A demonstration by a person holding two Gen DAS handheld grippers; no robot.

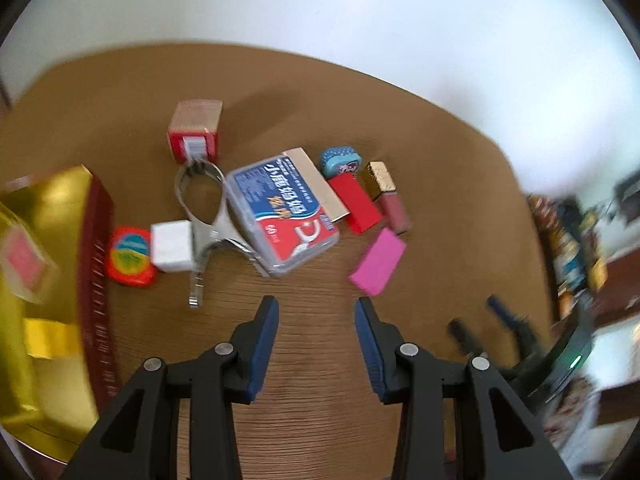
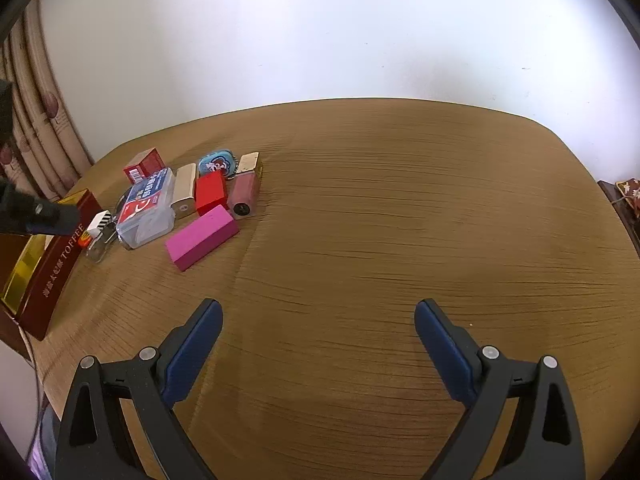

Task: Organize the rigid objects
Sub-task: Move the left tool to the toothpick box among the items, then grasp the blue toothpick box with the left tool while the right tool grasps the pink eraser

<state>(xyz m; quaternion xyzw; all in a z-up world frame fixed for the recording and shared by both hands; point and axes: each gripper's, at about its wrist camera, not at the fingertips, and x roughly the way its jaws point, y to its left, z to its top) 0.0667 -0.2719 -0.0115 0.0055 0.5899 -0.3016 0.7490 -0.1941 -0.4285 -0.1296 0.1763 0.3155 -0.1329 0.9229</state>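
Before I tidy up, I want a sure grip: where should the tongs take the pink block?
Grip the pink block across its two long sides, near the middle, coming from above. It lies flat and apart from the other items, and its narrow width probably fits the open right tongs.

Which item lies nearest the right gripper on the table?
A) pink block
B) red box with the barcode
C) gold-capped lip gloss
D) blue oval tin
A: in the right wrist view the pink block is the item closest to the open right gripper, lying apart from the cluster, while the tin, barcode box and lip gloss all sit further back.
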